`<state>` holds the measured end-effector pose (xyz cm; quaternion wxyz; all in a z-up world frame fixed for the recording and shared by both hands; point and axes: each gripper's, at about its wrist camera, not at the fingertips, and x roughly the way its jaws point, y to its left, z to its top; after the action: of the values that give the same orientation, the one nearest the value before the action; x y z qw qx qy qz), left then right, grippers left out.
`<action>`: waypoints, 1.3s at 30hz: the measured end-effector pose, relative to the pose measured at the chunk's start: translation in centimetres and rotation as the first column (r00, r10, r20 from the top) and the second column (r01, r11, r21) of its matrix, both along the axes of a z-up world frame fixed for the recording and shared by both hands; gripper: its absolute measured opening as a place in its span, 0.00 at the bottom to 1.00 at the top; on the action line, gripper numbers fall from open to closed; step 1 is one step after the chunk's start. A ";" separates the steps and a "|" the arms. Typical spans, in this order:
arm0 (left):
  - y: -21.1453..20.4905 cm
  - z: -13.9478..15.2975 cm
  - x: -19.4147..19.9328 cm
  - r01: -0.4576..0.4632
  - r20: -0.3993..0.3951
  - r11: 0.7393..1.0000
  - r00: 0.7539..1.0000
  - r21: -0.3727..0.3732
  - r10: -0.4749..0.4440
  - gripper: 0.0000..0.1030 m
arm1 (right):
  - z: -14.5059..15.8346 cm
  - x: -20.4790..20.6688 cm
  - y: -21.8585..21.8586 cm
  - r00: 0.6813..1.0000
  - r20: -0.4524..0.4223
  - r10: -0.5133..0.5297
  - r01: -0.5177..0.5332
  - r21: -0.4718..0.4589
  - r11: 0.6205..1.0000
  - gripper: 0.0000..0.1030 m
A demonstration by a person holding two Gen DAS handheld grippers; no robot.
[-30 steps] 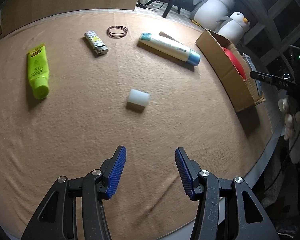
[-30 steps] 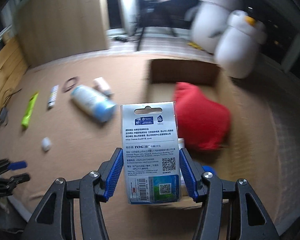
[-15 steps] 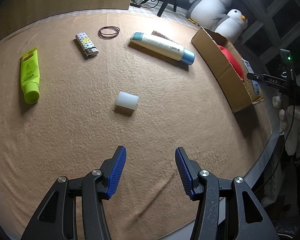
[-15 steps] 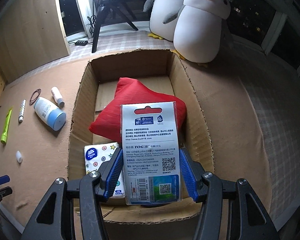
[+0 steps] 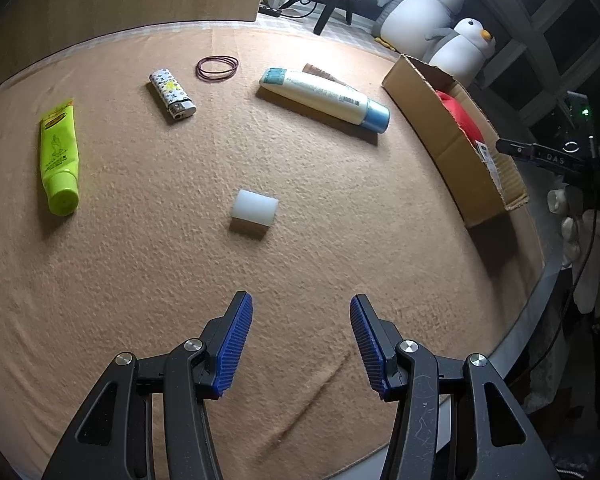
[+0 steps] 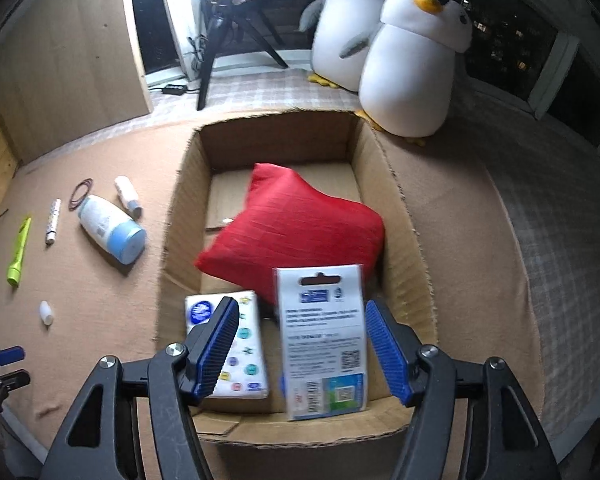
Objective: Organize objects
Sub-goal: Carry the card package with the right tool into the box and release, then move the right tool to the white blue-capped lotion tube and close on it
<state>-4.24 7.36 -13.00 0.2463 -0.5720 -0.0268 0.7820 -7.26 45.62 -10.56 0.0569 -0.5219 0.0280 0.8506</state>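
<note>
Right gripper (image 6: 300, 346): jaws spread apart above the near end of the cardboard box (image 6: 396, 200), gripping nothing.
Carded packet (image 6: 326, 344): blurred, free between the blue pads, inside the box beside the red cushion (image 6: 296, 228) and the patterned tissue pack (image 6: 240, 352) (whether it has landed, I cannot tell).
Left gripper (image 5: 300, 344): released, empty, above the tan cloth (image 5: 140, 280).
On the cloth: white block (image 5: 254, 209), lotion bottle (image 5: 325, 99), lighter (image 5: 172, 94), green tube (image 5: 59, 156), rubber bands (image 5: 217, 68).
</note>
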 end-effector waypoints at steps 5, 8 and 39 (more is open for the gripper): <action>-0.2 0.1 -0.4 -0.006 -0.009 1.000 1.000 0.000 0.006 0.53 | 0.9 -0.6 -2.0 0.999 -0.024 0.045 -0.046 -0.036 0.998 0.60; -0.1 0.4 -0.8 -0.011 -0.021 1.000 1.000 -0.004 0.011 0.54 | 1.4 -1.1 -3.3 0.997 -0.040 0.072 -0.074 -0.061 0.995 0.60; 0.2 0.6 -4.5 -0.065 -0.052 0.997 0.996 0.036 0.067 0.62 | -4.5 -12.4 -14.3 0.974 0.098 0.206 -0.172 -0.276 0.945 0.59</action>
<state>-8.70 7.54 -12.43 0.2308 -0.5456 -0.0526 0.8039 -19.66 31.34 -15.06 -0.0942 -0.5776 0.0880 0.8061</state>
